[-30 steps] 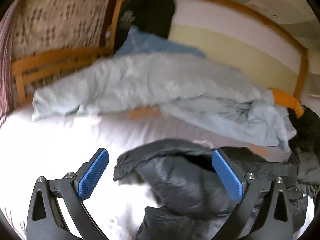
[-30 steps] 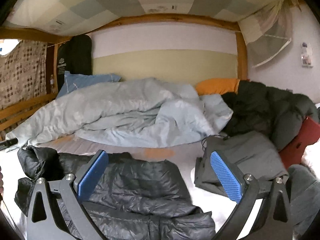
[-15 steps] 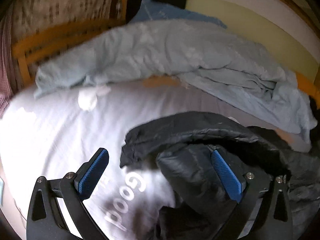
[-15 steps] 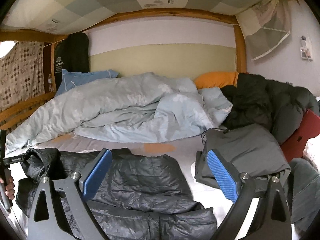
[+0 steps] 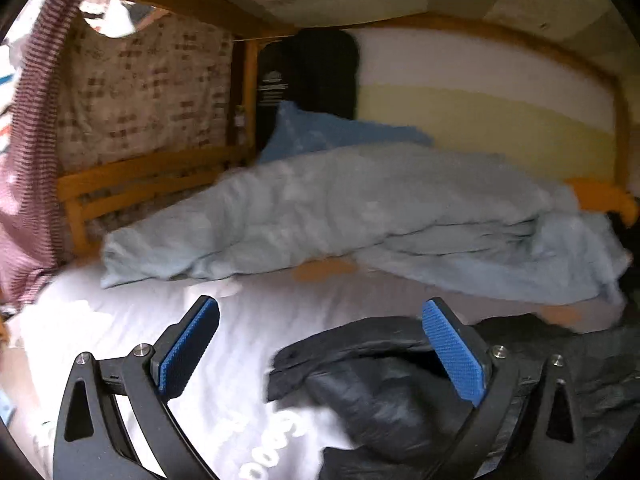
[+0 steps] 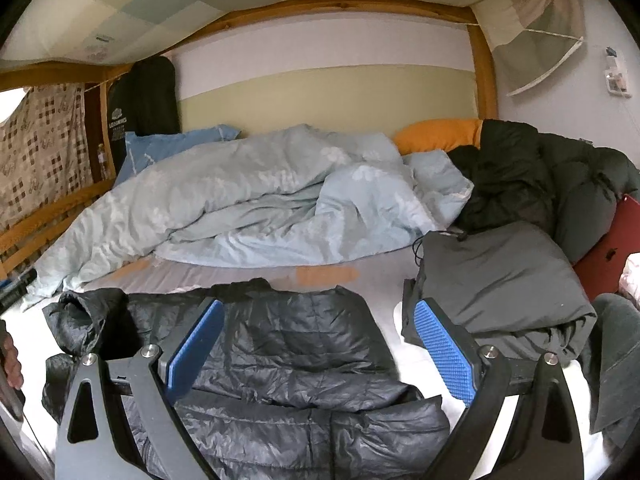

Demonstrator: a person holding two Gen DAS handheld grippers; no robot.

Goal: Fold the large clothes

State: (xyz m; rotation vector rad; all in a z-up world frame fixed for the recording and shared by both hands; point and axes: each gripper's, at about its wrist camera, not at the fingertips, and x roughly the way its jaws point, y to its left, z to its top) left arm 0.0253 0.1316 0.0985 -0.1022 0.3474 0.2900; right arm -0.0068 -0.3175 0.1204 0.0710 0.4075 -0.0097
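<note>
Between the spread blue pads of the right gripper (image 6: pixel 316 348), which grips nothing, lies the black puffer jacket (image 6: pixel 280 360), flat on the white sheet (image 6: pixel 384 312). Its long axis runs left-right, hood (image 6: pixel 80 320) leftward. Left gripper (image 5: pixel 320 356): likewise parted, empty, above the hood. Blue duvet (image 6: pixel 256 204) beyond.
</note>
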